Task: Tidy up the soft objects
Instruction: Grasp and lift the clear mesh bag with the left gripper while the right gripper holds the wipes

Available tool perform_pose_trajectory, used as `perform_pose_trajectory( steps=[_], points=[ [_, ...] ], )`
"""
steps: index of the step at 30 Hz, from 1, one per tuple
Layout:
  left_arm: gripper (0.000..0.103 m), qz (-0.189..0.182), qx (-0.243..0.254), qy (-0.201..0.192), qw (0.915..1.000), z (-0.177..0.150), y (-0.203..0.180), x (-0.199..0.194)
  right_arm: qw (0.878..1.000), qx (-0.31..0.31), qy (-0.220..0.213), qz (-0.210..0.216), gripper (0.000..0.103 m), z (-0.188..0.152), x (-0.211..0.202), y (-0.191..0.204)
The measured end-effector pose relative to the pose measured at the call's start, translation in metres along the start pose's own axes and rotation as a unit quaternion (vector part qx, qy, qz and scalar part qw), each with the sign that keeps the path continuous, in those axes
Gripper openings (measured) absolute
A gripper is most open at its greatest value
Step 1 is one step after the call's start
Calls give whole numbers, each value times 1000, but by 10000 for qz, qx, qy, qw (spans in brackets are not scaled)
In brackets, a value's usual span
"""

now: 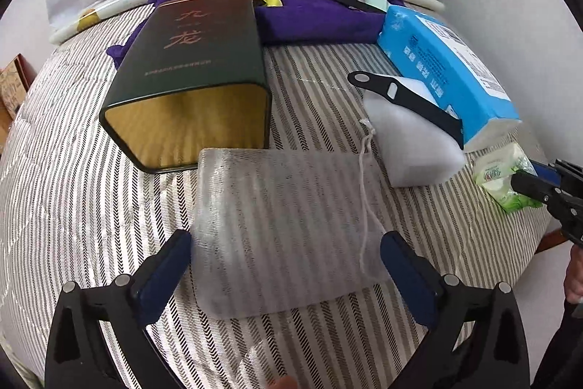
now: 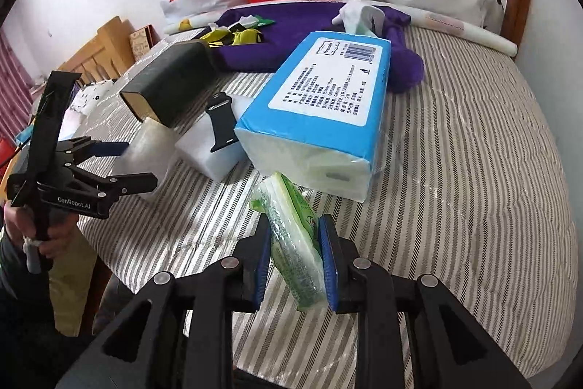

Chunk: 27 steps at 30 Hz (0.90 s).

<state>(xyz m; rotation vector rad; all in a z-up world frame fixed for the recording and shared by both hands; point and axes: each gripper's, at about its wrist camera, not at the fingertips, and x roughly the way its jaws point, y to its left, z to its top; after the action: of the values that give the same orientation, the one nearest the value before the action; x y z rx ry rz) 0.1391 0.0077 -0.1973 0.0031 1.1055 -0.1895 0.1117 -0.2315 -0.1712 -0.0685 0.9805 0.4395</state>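
Here the right gripper clamps a tissue pack, label partly hidden.

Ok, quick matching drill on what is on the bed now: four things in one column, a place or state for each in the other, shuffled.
1. green tissue pack
2. black strap
3. dark tin
4. mesh pouch

A. lying on its side, open end toward the left camera
B. clamped in the right gripper
C. flat between the open jaws of the left gripper
D. draped over the white foam block

Pairs: 1-B, 2-D, 3-A, 4-C
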Motion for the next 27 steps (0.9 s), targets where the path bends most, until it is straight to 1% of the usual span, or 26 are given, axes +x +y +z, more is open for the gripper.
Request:
perform_pose_trajectory(
  steps=[2,4,6,9,12,15,16,17,18,19,20,21,22,23,24,25,26,27],
  points=[
    [103,152,23,24,9999,1,-4,2,10000,39,-17,16,27,0,1,-1],
    [103,401,195,70,9990,2,-13,7,9999,94,-30,62,28,0,2,-3],
    [103,409,177,28,9990,2,-14,7,9999,137,-54,89,29,0,3,-5],
    [103,440,57,51,9990,5,-14,7,9999,127,58,69,39,-2,9,-5],
    [103,492,18,-24,9988,5,-16,8,9998,177,105,61,38,-4,15,-6],
    [103,505,18,-121,9986,4,-16,9,9995,317,53,27,30,-6,16,-9],
    [100,500,35,-190,9986,2,-16,8,9993,378,25,44,29,-6,15,-10],
    [96,487,7,-274,9984,-1,-15,5,9991,417,13,57,29,-7,15,-10],
    [85,507,-49,-383,9980,-6,-14,0,9991,413,1,44,29,-8,15,-9],
    [72,488,-107,-458,9977,-9,-11,-4,9993,370,-9,18,29,-8,14,-7],
    [63,482,-160,-514,9974,-10,-8,-7,9995,314,-16,-15,29,-9,14,-5],
    [51,485,-187,-549,9971,-12,-6,-10,9997,221,-11,-70,29,-10,15,-1],
    [43,464,-192,-561,9972,-13,-1,-12,9998,164,-8,-94,29,-10,15,2],
    [39,427,-164,-559,9974,-14,1,-13,9999,118,-9,-103,29,-10,15,5],
    [26,389,-139,-549,9976,-14,4,-14,9999,117,-9,-85,29,-10,15,5],
    [15,268,-196,-509,9981,-14,10,-16,9999,136,1,-50,29,-10,16,5],
    [11,102,-303,-476,9984,-14,15,-17,9999,151,7,-39,29,-10,16,6],
    [10,-136,-430,-432,9980,-15,21,-18,9999,154,6,-55,29,-10,16,7]
  ],
)
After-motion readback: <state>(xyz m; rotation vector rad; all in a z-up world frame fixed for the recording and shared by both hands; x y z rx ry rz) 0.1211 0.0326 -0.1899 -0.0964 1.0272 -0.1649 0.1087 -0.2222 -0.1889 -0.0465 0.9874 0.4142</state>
